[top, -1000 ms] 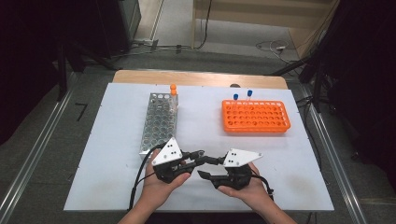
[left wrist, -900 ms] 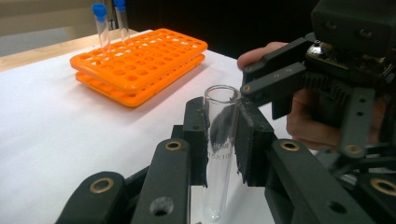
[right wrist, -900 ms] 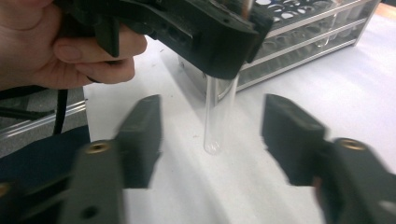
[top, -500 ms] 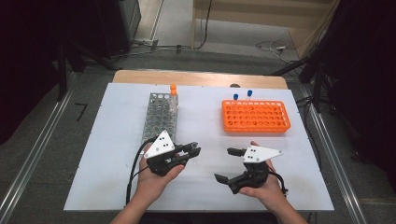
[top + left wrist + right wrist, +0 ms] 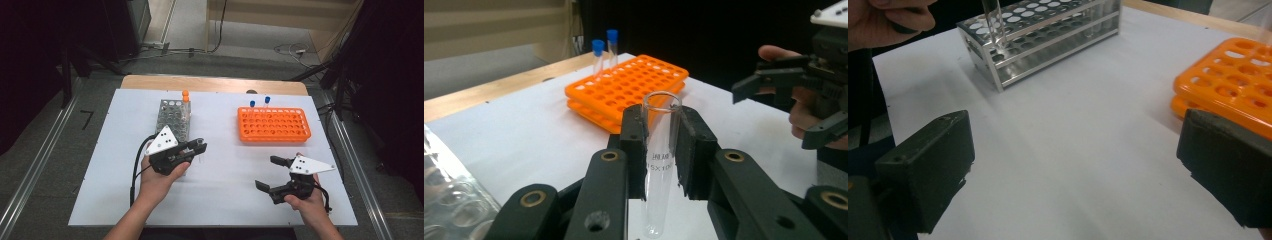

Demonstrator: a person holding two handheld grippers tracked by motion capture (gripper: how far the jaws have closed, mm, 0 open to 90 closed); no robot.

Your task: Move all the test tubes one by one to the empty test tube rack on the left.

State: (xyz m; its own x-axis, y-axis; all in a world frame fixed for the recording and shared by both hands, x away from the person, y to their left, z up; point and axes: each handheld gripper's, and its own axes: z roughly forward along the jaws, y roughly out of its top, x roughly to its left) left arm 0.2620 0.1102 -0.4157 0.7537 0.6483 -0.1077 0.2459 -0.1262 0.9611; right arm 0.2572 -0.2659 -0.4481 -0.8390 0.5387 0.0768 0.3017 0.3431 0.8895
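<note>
Where metal rack stands, orange rack apart

Hand-held grippers parted; right hand-held gripper jaws just opened, nothing btwn.

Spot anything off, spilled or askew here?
Nothing stands out. The clear tube sits upright, uncapped and apparently empty between the left gripper's fingers. The metal rack and orange rack sit flat on the white table, no spill.

metal rack left on table, plastic rack right, well apart
</note>
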